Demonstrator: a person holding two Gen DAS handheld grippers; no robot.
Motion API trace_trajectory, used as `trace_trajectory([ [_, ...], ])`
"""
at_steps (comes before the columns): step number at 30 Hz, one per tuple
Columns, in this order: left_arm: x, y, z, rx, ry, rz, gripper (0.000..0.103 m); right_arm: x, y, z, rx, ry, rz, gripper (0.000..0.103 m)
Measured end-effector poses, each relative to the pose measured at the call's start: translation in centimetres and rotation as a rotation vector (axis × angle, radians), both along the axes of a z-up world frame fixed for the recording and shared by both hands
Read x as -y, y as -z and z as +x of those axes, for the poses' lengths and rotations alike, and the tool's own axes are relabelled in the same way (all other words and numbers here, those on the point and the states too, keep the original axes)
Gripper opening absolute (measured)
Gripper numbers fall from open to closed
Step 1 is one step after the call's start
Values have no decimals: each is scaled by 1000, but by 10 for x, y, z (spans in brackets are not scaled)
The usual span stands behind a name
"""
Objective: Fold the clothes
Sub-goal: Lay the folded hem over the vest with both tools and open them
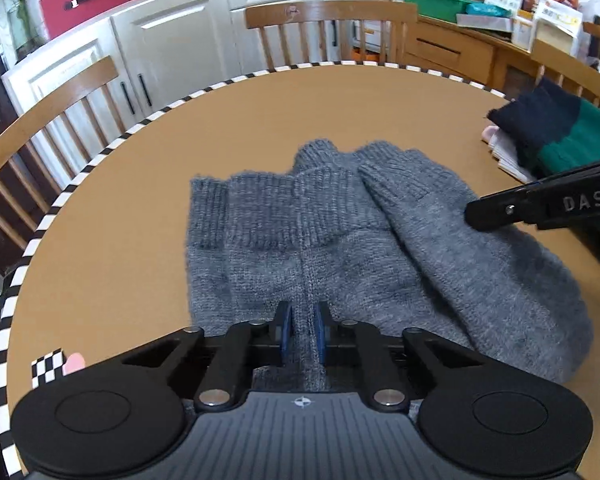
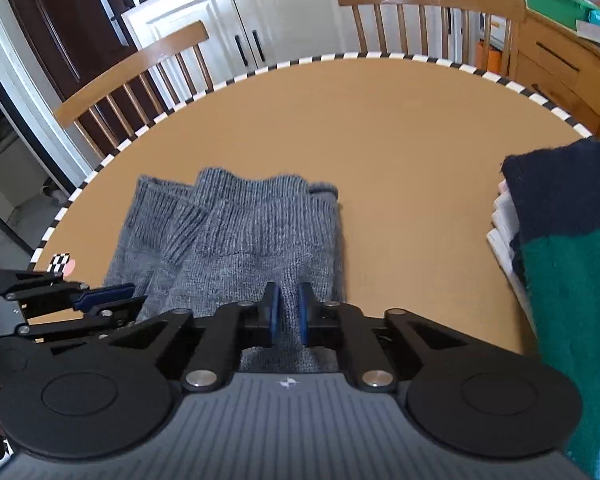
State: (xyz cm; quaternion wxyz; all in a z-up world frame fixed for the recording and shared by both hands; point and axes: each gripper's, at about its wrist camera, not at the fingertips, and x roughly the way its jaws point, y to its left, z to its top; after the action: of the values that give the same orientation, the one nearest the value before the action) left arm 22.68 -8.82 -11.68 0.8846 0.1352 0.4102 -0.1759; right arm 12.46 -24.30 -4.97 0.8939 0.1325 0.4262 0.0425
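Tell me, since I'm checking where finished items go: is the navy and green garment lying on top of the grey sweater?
No: the navy and green garment sits apart on a white stack at the table's right, bare table separating it from the grey sweater.

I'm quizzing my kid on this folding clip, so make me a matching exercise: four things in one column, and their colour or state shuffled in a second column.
Things:
1. sweater on the table
2. folded pile at the right
3. table edge
4. left gripper

Descriptions:
A. black and white stripes
B. grey knit, partly folded
C. navy and green
D. fingers pinching grey fabric

Pairs: 1-B, 2-C, 3-A, 4-D
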Motion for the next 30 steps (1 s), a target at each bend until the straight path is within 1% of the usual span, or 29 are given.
trace_trajectory([
  [1,-6,-5,-2,5,-22,-14,7,2,-2,-1,7,5,4,8],
  [2,-14,-13,-4,13,-51,-42,7,4,-6,-4,18,11,7,8],
  [4,-35,-31,-5,29,-109,-112,6,12,-18,-10,53,30,14,6],
  [5,-45,-39,-6,38,-132,-136,6,16,-26,-14,74,35,10,3],
  [7,-58,-48,-6,43,-159,-157,6,20,-37,-18,104,43,-4,3],
  [8,-61,-48,-4,34,-169,-162,6,22,-37,-17,107,44,-12,3],
  [11,-68,-42,1,21,-204,-161,6,22,-23,-6,80,49,-63,3],
  [12,-71,-42,1,22,-219,-174,6,23,-18,-3,68,59,-69,3],
  [13,-75,-47,-1,32,-232,-197,6,25,-14,0,56,68,-74,3],
  [14,-77,-53,-4,51,-237,-201,6,26,-12,3,50,75,-75,3],
  [16,-79,-57,-6,94,-234,-177,6,24,-12,4,63,65,-88,3],
  [18,-79,-49,2,93,-231,-140,6,25,-12,7,70,65,-88,3],
  [19,-80,-40,8,62,-240,-144,6,27,-12,9,73,69,-80,3],
  [22,-84,-10,26,-53,-282,-180,6,32,-11,13,80,84,-55,3],
  [23,-85,-5,28,-74,-289,-196,7,33,-11,14,83,88,-47,3],
  [25,-87,-5,27,-76,-292,-222,7,37,-11,17,88,98,-30,4],
  [26,-88,-6,26,-77,-292,-238,8,38,-11,19,90,103,-22,5],
  [27,-92,-11,25,-78,-295,-260,10,40,-11,20,93,108,-14,11],
  [28,-97,-16,24,-80,-302,-287,15,42,-10,22,95,112,-6,15],
  [29,-102,-21,23,-76,-311,-312,25,43,-10,23,98,117,3,25],
  [30,-107,-26,23,-65,-323,-336,29,45,-10,25,100,122,11,38],
])
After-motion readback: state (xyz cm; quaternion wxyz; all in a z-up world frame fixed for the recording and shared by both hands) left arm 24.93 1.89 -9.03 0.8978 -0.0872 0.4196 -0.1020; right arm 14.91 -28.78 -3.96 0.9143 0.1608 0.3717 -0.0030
